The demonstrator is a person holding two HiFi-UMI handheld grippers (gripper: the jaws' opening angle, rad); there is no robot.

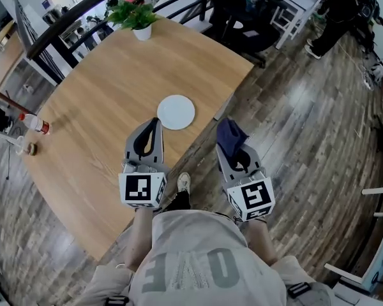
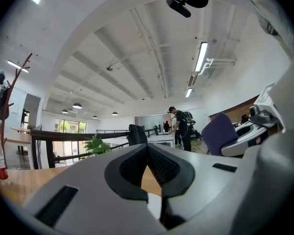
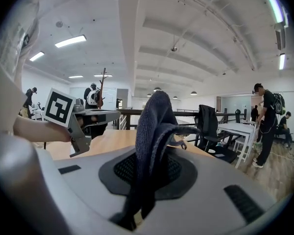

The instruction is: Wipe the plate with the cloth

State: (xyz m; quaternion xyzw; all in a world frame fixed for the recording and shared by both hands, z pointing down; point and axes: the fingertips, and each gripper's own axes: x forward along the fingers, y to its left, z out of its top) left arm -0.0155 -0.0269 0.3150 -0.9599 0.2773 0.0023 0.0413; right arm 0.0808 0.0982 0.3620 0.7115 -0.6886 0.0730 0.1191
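A white plate (image 1: 176, 111) lies on the round wooden table (image 1: 102, 94), near the edge on my side. My left gripper (image 1: 156, 122) is shut and empty, its tips just short of the plate's near left rim. My right gripper (image 1: 228, 146) hangs over the floor just off the table's edge, shut on a dark blue cloth (image 1: 230, 134) that sticks up from its jaws. In the right gripper view the cloth (image 3: 154, 131) stands bunched between the closed jaws, and the left gripper (image 3: 85, 121) shows at the left. In the left gripper view the jaws meet at the tips (image 2: 147, 150); the cloth (image 2: 218, 132) shows at the right.
A potted plant (image 1: 135, 14) stands at the table's far edge and a bottle (image 1: 33, 123) at its left edge. A black railing (image 1: 83, 18) runs behind the table. Chairs and white desks (image 1: 287, 5) with a person (image 3: 265, 124) stand further off on the wooden floor.
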